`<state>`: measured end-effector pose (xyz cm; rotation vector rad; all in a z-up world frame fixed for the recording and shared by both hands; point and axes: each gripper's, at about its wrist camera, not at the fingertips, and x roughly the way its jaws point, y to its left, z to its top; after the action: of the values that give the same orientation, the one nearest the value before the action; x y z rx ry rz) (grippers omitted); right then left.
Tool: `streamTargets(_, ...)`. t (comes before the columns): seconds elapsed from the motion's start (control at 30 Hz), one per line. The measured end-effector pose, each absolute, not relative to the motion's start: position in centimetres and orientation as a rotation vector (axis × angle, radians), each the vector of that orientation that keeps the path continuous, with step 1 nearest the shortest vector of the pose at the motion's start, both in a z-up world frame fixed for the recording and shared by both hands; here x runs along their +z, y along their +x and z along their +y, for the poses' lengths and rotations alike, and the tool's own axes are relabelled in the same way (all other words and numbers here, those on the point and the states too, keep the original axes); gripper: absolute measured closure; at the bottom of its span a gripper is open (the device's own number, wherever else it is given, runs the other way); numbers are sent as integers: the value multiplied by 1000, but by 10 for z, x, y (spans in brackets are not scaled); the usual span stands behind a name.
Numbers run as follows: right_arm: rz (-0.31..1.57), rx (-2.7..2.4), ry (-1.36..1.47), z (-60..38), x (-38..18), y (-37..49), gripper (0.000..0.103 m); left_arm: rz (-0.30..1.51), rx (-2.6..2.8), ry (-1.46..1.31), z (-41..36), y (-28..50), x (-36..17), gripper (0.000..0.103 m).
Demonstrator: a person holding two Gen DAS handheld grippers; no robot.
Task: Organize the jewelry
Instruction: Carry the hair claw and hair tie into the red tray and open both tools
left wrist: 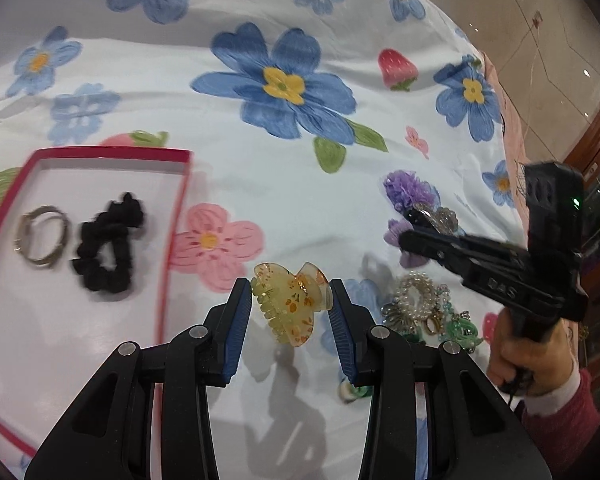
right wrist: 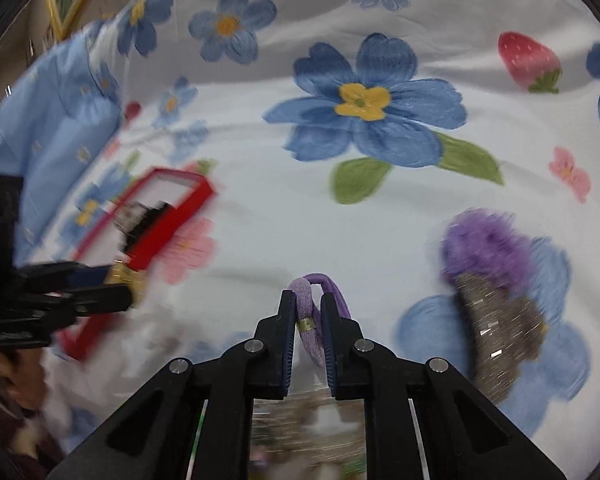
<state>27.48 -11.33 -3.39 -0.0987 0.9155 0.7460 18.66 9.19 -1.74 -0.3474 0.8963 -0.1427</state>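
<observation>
Tray: on my far left I see the red-rimmed tray (left wrist: 112, 153), lying on the flowered sheet (left wrist: 260, 8) of what seems to be a bed. Its inside is white.
Inside tray: a metal bangle (left wrist: 42, 236) on the left and a black scrunchie (left wrist: 108, 242) just beside it on the right; I cannot tell whether they touch.
Left gripper: the left gripper (left wrist: 291, 300) is to the right of the tray's rim, above the sheet. Its fingers (left wrist: 239, 322) are pinching a yellow claw clip (left wrist: 290, 302), one blue pad on each side of it.
In the way: between the clip and the tray there is only the tray's right rim and a pink printed flower.
Pile: to the right of the clip I see a heap of jewelry (left wrist: 428, 312) with pearls and green pieces, lying on the sheet.
Purple items: behind the heap, a fluffy purple hair piece (right wrist: 488, 244) with a glittery clip (right wrist: 504, 332) beside it.
Right gripper: the right gripper (right wrist: 308, 314) is in front of these; a hand (left wrist: 532, 360) in a red sleeve holds it. Its fingers (right wrist: 286, 332) are nearly pressed together and pinch a purple hair tie (right wrist: 305, 308) with a small metal band.
Blur: the right wrist view is smeared at the edges, so I cannot read small things there.
</observation>
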Motion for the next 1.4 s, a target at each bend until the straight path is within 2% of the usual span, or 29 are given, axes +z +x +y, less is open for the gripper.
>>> streamTargets(0.57, 896, 846, 70, -39, -32, 205, 91, 865, -29, -363, 162, 128, -11, 66)
streamTargets(1.4, 917, 897, 40, 66, -37, 191, 90, 885, 92, -367, 251, 117, -28, 66)
